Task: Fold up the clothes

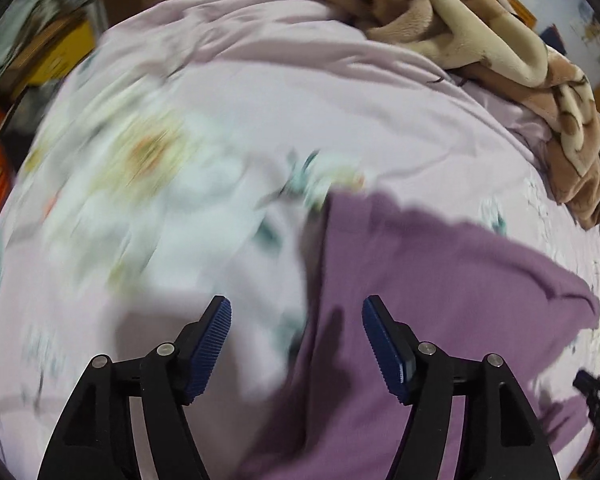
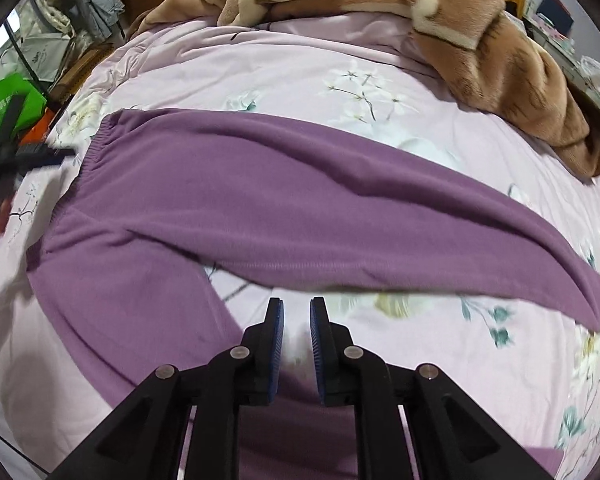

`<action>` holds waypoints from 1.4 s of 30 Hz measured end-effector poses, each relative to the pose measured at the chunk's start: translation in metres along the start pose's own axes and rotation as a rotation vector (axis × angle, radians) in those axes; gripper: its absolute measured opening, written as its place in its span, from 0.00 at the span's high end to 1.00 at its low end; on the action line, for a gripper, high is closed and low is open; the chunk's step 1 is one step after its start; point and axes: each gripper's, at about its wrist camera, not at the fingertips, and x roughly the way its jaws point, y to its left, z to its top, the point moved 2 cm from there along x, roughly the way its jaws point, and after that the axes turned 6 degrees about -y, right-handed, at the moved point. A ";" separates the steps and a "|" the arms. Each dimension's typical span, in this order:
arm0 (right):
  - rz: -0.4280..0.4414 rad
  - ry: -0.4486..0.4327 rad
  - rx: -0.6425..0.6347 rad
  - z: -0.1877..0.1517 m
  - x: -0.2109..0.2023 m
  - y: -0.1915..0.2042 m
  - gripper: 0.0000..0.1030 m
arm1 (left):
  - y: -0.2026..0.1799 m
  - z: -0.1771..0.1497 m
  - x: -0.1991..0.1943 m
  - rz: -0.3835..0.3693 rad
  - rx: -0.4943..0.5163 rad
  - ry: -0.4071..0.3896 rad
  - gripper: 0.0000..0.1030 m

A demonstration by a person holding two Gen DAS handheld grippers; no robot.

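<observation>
Your left gripper [image 1: 296,312] is spread wide above the purple knit trousers' [image 1: 440,300] edge; your right gripper [image 2: 296,312], slightly parted, holds nothing, trousers just beyond.

Motion blur smears the sheet's [image 1: 148,168] flowers in the left view; the trousers [image 2: 260,200] run past the bottom edge.

Only partial white lettering "nury" reads on the green bag [image 2: 8,114].
</observation>
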 end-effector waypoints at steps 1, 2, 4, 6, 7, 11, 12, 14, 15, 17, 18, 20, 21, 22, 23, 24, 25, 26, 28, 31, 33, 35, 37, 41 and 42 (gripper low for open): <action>0.004 -0.001 -0.004 0.001 0.001 0.002 0.86 | -0.003 0.012 0.011 -0.011 0.008 0.004 0.30; 0.006 -0.003 -0.007 0.000 0.003 0.004 0.86 | -0.004 0.020 0.019 -0.028 0.016 0.015 0.30; 0.015 0.003 -0.006 -0.004 0.006 0.009 0.86 | 0.005 0.015 0.009 -0.051 0.014 0.032 0.29; 0.017 0.014 -0.001 -0.010 0.008 0.011 0.86 | 0.010 0.011 0.010 -0.087 0.009 0.061 0.29; 0.015 0.022 0.002 -0.013 0.009 0.012 0.86 | 0.011 0.010 0.013 -0.101 0.011 0.075 0.34; -0.005 0.045 0.018 -0.023 0.012 0.012 0.86 | 0.008 0.006 0.016 -0.090 0.054 0.070 0.74; -0.014 0.043 0.024 -0.023 0.011 0.010 0.86 | 0.007 0.007 0.011 -0.076 0.059 0.045 0.74; -0.032 0.037 0.043 -0.022 0.009 0.006 0.86 | 0.005 0.010 0.004 -0.046 0.075 -0.003 0.74; -0.039 0.035 0.057 -0.021 0.008 0.003 0.86 | 0.006 0.011 0.007 -0.034 0.071 0.000 0.74; -0.051 0.033 0.086 -0.020 0.007 -0.003 0.86 | 0.006 0.011 0.012 -0.014 0.067 0.016 0.73; -0.055 0.033 0.103 -0.020 0.006 -0.006 0.86 | 0.006 0.011 0.014 -0.006 0.068 0.029 0.71; -0.062 0.031 0.141 -0.020 0.004 -0.013 0.86 | 0.005 0.010 0.007 -0.001 0.075 0.018 0.67; -0.062 0.031 0.167 -0.021 0.003 -0.018 0.86 | 0.006 0.009 0.000 0.009 0.075 0.002 0.55; -0.061 0.031 0.195 -0.023 0.002 -0.023 0.86 | 0.007 0.009 -0.007 0.020 0.074 -0.015 0.45; -0.061 0.030 0.223 -0.024 0.001 -0.028 0.86 | 0.012 0.008 -0.014 0.024 0.064 -0.026 0.41; -0.060 0.030 0.250 -0.025 0.000 -0.033 0.86 | 0.016 0.008 -0.021 0.028 0.054 -0.037 0.36; -0.059 0.030 0.278 -0.027 -0.001 -0.038 0.86 | 0.017 0.012 -0.026 0.028 0.030 -0.035 0.33; -0.055 0.029 0.320 -0.029 -0.001 -0.046 0.86 | 0.017 0.010 -0.034 0.028 0.010 -0.039 0.33; -0.045 0.022 0.415 -0.033 -0.003 -0.064 0.84 | 0.011 0.004 -0.051 0.030 0.005 -0.053 0.33; -0.018 -0.005 0.568 -0.045 -0.009 -0.096 0.80 | -0.011 -0.008 -0.077 0.041 0.043 -0.082 0.33; -0.003 -0.025 0.660 -0.053 -0.013 -0.120 0.76 | -0.024 -0.016 -0.086 0.068 0.069 -0.085 0.33; -0.001 -0.042 0.729 -0.061 -0.017 -0.145 0.73 | -0.035 -0.023 -0.091 0.080 0.065 -0.085 0.33; -0.008 -0.064 0.793 -0.071 -0.020 -0.172 0.73 | -0.043 -0.035 -0.096 0.052 0.050 -0.066 0.33; -0.013 -0.107 0.948 -0.094 -0.022 -0.235 0.72 | -0.107 -0.068 -0.099 -0.028 0.157 -0.029 0.33; -0.009 -0.122 0.992 -0.100 -0.023 -0.252 0.72 | -0.126 -0.076 -0.097 -0.046 0.187 -0.020 0.32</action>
